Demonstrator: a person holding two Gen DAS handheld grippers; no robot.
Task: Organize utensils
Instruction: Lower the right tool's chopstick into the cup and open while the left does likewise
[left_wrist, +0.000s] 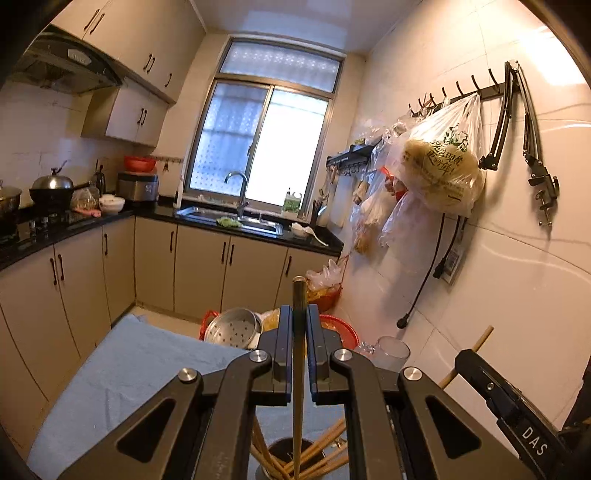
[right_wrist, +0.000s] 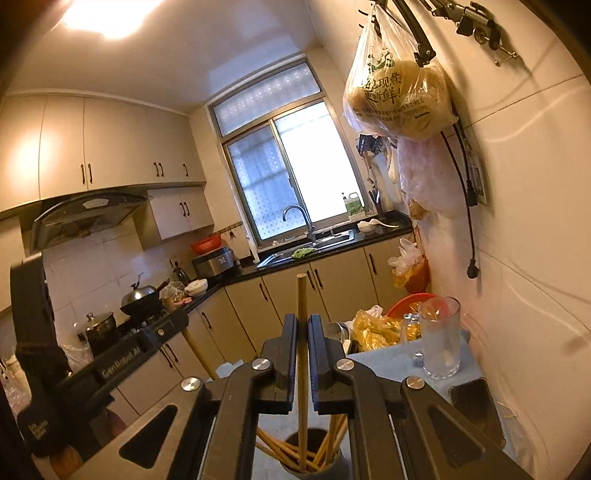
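A table (left_wrist: 122, 369) covered by a blue cloth is seen below both grippers, running from 6 to 9 o'clock in the left wrist view and out to 4 o'clock in the right wrist view. The left gripper (left_wrist: 299, 317) is seen at centre frame, its jaws nearly closed and pinched on a dark chopstick (left_wrist: 299, 332) that is held upright; the upper tip is shown above the fingertips at 12 o'clock of the gripper, and the lower end is seen reaching down into the holder. The right gripper (right_wrist: 303, 325) is likewise seen almost closed on a pale chopstick (right_wrist: 302, 332), held upright, with its lower end in the holder. Each gripper's body is caught in the other's view: at 4 o'clock in the left view, at 8 o'clock in the right. A glass mug (right_wrist: 439, 339) is seen standing on the cloth at 3 o'clock of the right gripper, well apart from it. A dark phone (right_wrist: 476, 410) is noted lying flat just beside the mug, at its 5 o'clock. The holder (right_wrist: 314, 458), a dark round cup, is seen at 6 o'clock beneath both grippers. A fanned bundle of chopsticks (left_wrist: 325, 446) is seen leaning inside it.
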